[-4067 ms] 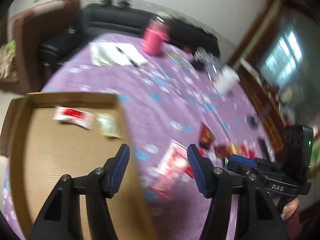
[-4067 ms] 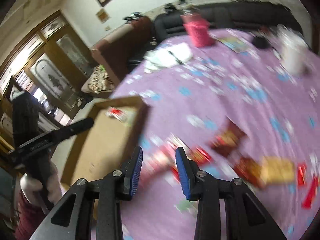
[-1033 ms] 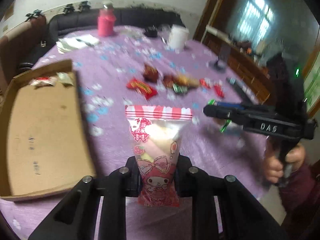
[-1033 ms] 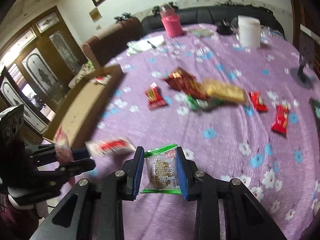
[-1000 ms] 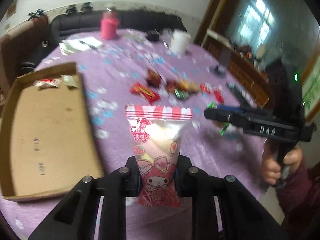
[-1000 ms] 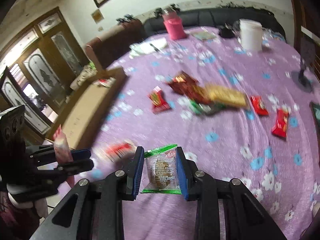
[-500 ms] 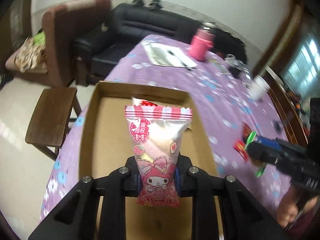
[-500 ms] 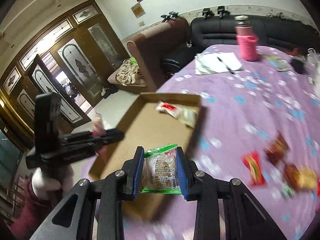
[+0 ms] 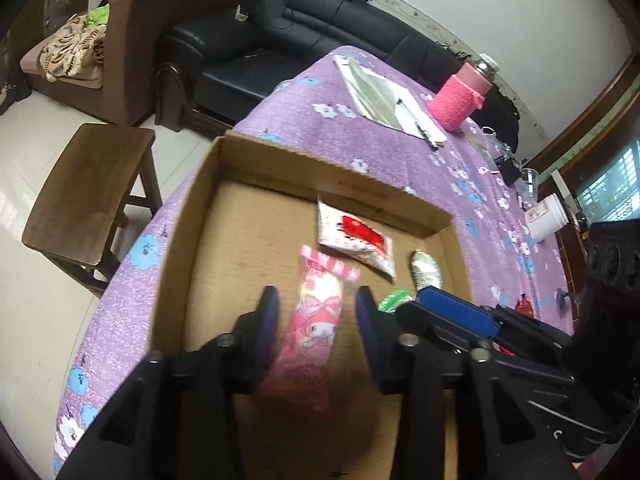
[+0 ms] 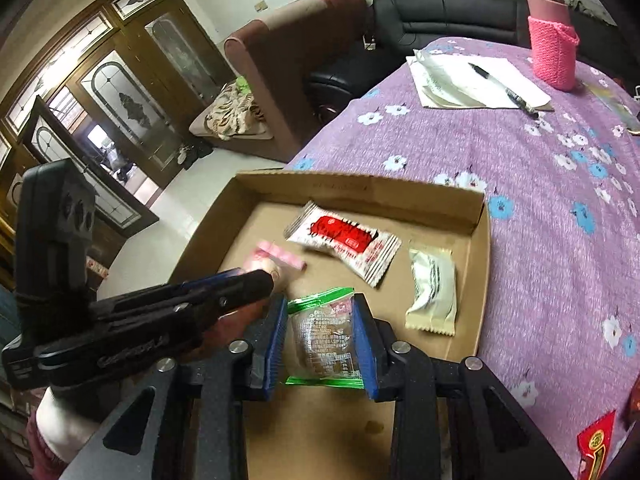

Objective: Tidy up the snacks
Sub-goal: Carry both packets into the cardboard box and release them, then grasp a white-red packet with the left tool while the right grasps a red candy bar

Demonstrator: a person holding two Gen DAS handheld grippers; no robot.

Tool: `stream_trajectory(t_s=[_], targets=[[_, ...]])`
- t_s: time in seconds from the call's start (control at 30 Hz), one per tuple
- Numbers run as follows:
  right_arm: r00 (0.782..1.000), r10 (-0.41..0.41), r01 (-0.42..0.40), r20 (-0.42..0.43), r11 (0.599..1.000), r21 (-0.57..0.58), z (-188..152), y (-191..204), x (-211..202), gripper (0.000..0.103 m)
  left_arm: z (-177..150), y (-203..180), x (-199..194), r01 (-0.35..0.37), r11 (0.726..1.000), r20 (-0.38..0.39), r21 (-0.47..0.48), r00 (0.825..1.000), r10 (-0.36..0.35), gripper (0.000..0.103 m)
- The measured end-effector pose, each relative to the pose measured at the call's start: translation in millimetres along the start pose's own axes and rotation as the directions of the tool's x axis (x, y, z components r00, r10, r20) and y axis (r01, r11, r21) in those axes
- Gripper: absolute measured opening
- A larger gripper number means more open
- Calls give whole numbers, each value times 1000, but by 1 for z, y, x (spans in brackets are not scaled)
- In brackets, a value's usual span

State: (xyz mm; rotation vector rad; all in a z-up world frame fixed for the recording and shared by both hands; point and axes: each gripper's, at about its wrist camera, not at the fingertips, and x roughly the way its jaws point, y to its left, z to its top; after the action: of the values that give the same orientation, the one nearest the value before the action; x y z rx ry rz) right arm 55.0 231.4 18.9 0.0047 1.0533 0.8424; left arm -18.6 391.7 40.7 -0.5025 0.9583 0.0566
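A shallow cardboard box (image 9: 328,164) (image 10: 360,188) lies on the purple flowered tablecloth, and both grippers hang over it. My left gripper (image 9: 318,320) (image 10: 264,280) has its jaws opening. The pink striped snack bag (image 9: 316,320) (image 10: 276,258) is blurred between them, clear of both pads, and is dropping toward the box floor. My right gripper (image 10: 322,344) (image 9: 452,314) is still closed on a clear green-edged cookie packet (image 10: 322,340), though its jaws are starting to part. A red-and-white packet (image 10: 344,240) (image 9: 352,240) and a pale packet (image 10: 434,292) (image 9: 426,270) lie in the box.
A wooden stool (image 9: 92,188) stands left of the table, with a black sofa (image 9: 320,36) behind it. Papers with a pen (image 10: 472,76), a pink bottle (image 10: 552,48) and a white cup (image 9: 544,216) are farther along. A red snack (image 10: 596,444) lies right of the box.
Both grippers swung from above the scattered snacks to above the box. The left jaws have parted and let the pink bag slip down. The right gripper still holds its packet.
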Motion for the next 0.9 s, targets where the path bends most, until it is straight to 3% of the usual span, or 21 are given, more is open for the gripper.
stream_trajectory(t_s=[0.23, 0.3, 0.37, 0.5, 0.6, 0.67, 0.77, 0.9], targets=[[996, 36, -40, 84, 998, 53, -2, -19, -54, 41, -13, -13, -39, 26, 1000, 74, -6, 997, -26, 50], [994, 27, -31, 109, 999, 42, -13, -31, -83, 41, -24, -22, -57, 33, 999, 101, 10, 994, -34, 59], [992, -29, 24, 121, 999, 38, -29, -48, -111, 41, -39, -36, -73, 49, 998, 125, 27, 991, -52, 68], [989, -123, 121, 85, 992, 34, -63, -82, -140, 41, -71, -72, -91, 137, 986, 120, 99, 982, -149, 69], [978, -203, 202, 51, 979, 24, -87, -102, -143, 41, -98, -103, -92, 185, 968, 79, 168, 976, -201, 69], [975, -217, 215, 43, 976, 38, -97, -115, -142, 41, -119, -125, -87, 201, 955, 47, 217, 975, -216, 69], [974, -223, 222, 24, 973, 56, -99, -127, -130, 41, -151, -158, -77, 176, 930, 14, 322, 981, -191, 69], [958, -285, 283, 43, 958, 46, -103, -130, -124, 41, -190, -200, -59, 162, 872, -35, 461, 986, -165, 69]])
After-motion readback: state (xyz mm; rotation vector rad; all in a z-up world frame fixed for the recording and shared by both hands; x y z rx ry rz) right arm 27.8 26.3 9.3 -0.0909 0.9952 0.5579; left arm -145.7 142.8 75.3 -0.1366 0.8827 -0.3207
